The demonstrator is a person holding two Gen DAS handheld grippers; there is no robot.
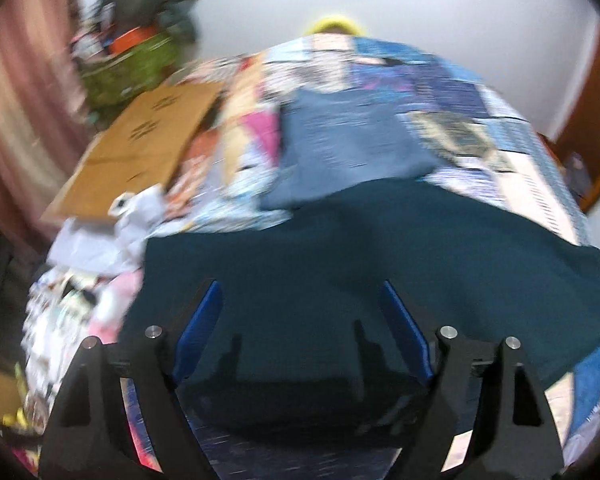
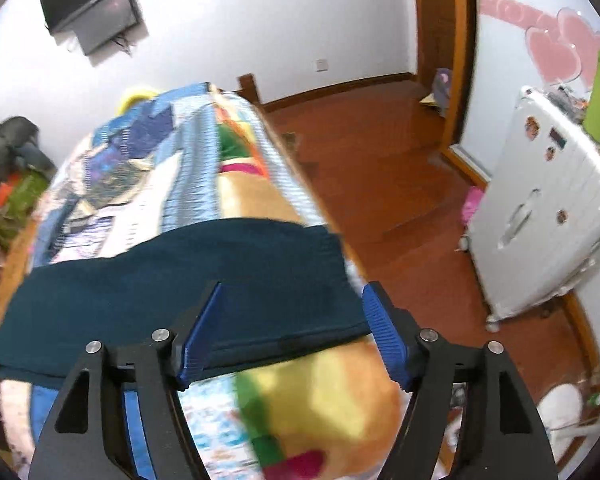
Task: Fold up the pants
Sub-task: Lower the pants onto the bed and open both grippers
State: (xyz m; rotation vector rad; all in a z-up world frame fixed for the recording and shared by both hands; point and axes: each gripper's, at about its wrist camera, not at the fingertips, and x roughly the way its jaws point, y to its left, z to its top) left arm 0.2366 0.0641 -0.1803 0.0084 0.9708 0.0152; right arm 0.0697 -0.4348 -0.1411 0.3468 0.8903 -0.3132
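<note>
Dark teal pants [image 1: 360, 264] lie folded flat across a bed's patchwork quilt [image 2: 148, 184], with the left gripper [image 1: 300, 320] and right gripper [image 2: 292, 320] above them, jaws spread, holding nothing.

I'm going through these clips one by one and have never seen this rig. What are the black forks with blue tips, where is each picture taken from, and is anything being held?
No robot here: a person carries a two-finger hand-held gripper in each hand, each with a fisheye camera looking along its fingers. One picture looks out from the left gripper, the other from the right gripper. The blue parts are the grip pads on the black fingers. Both look down on a bed with a colourful patchwork quilt. Across it lies a dark teal pair of pants, apparently already folded. Beyond it lies a folded blue denim garment. Both grippers are open and hold nothing; the pants lie flat below them.
</note>
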